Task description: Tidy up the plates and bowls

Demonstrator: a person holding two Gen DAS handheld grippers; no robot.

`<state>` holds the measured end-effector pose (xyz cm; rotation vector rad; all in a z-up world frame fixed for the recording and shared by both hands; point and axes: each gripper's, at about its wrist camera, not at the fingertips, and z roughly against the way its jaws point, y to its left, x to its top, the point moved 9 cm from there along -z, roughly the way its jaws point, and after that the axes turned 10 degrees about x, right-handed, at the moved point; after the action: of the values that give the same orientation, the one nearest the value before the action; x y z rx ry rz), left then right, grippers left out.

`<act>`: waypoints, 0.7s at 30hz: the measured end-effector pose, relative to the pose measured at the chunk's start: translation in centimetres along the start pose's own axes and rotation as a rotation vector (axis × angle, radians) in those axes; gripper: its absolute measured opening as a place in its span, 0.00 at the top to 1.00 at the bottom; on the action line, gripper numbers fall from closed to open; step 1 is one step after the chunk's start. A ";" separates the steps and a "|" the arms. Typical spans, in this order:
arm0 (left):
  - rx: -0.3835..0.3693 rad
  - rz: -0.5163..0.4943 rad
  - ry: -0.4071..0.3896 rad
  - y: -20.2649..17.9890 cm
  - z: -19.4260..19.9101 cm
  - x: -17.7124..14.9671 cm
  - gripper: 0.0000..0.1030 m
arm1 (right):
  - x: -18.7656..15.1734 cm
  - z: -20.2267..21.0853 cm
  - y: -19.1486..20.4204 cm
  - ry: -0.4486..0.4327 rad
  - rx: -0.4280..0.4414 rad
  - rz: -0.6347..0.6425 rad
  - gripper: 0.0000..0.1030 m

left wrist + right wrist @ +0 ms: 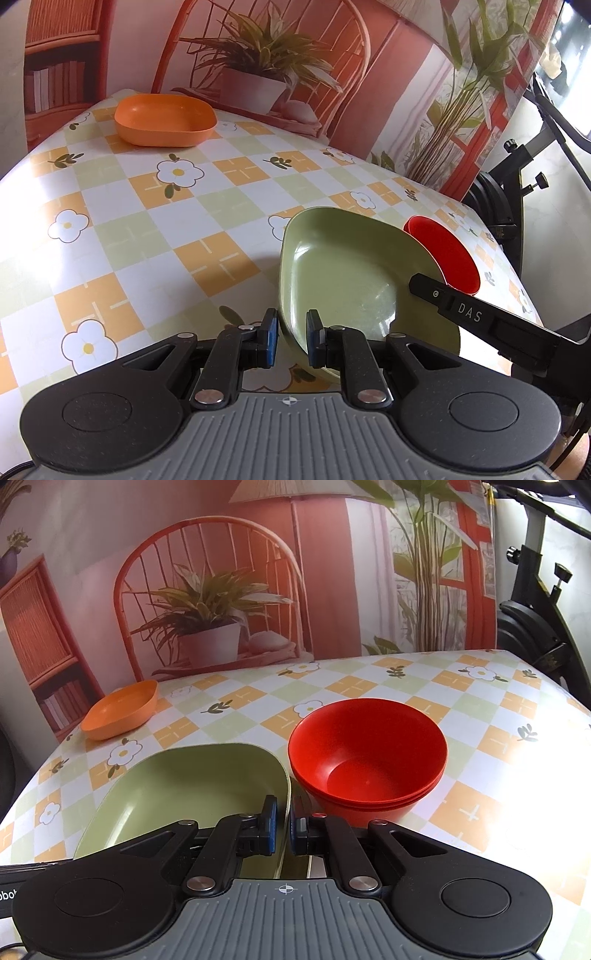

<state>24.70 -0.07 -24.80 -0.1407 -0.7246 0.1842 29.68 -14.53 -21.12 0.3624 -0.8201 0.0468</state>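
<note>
Table (480, 709), checked floral cloth; it carries everything we list here.

Green plate (192, 786), squarish with a shallow wall, largest of the ware, at the near edge; it looks tilted, and we cannot tell how much of it rests on the cloth; we judge it light, stiff plastic, glossy and so apt to slip; the thin rim is the place to take it.

Red bowls (369, 760), a nested stack just right of the plate; layered rims suggest two or three, count uncertain; light, rigid.

Orange plate (165, 119), alone at the far left corner, well apart from the rest; probably the green one's destination.

Left gripper (291, 336); jaws narrowed, straddling the green plate's near-left rim; contact unclear, so whether it clamps we cannot tell.

Right gripper (283, 825); pads (270, 825) close on either side of the plate's right rim, apparently pinching it.

Hidden: the plate's near corner, under both grippers; its underside.
</note>
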 end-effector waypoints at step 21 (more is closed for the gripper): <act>0.036 -0.058 -0.042 -0.6 -0.7 0.0 0.84 | -0.5 -1.3 -0.8 0.019 -0.020 -0.015 0.93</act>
<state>25.30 -0.72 -25.21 -0.0813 -0.7657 0.1452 30.40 -14.83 -22.51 0.3489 -0.7988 0.0277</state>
